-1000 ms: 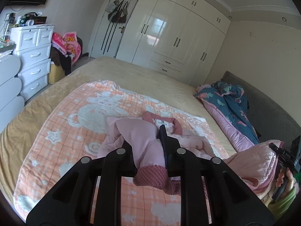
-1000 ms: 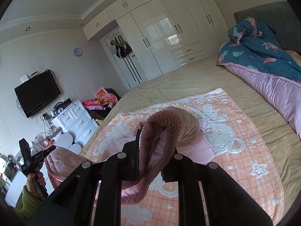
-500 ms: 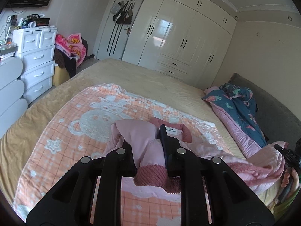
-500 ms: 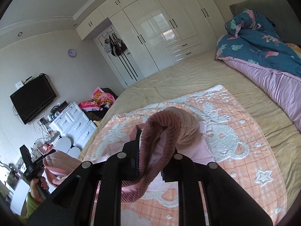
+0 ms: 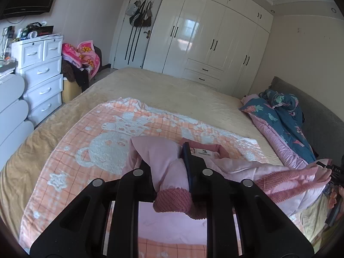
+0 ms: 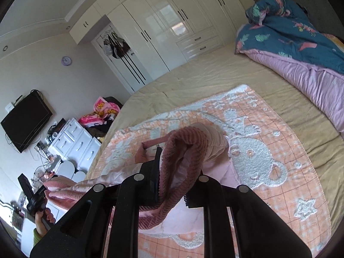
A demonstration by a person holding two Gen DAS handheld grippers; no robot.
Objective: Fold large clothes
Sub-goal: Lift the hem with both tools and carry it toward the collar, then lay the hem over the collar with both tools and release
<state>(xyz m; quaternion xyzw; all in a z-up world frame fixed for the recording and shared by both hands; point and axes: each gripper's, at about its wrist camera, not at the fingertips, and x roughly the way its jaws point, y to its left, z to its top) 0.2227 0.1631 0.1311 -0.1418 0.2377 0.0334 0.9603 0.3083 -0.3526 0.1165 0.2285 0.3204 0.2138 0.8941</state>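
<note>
A pale pink padded jacket (image 5: pixel 247 167) with darker ribbed knit trim is held stretched between both grippers over the orange bear-pattern blanket (image 5: pixel 103 150). My left gripper (image 5: pixel 172 167) is shut on the jacket's hem corner, ribbed band (image 5: pixel 174 200) hanging below the jaws. My right gripper (image 6: pixel 172 167) is shut on the other ribbed hem corner (image 6: pixel 185 142). The jacket's collar and label (image 5: pixel 204 151) rest on the blanket ahead. Each view shows the opposite gripper at its edge, the right gripper (image 5: pixel 335 172) and the left gripper (image 6: pixel 43 193), gripping pink cloth.
The blanket (image 6: pixel 268 172) covers a beige bed (image 5: pixel 172 90). A teal and lilac quilt (image 6: pixel 301 49) lies by the grey headboard (image 5: pixel 311 111). White drawers (image 5: pixel 40 71) stand left of the bed, a white wardrobe (image 5: pixel 204 38) at the far wall.
Both grippers have drawn apart sideways, pulling the jacket from a bunched heap into a flatter, wider spread. More of the collar and label shows.
</note>
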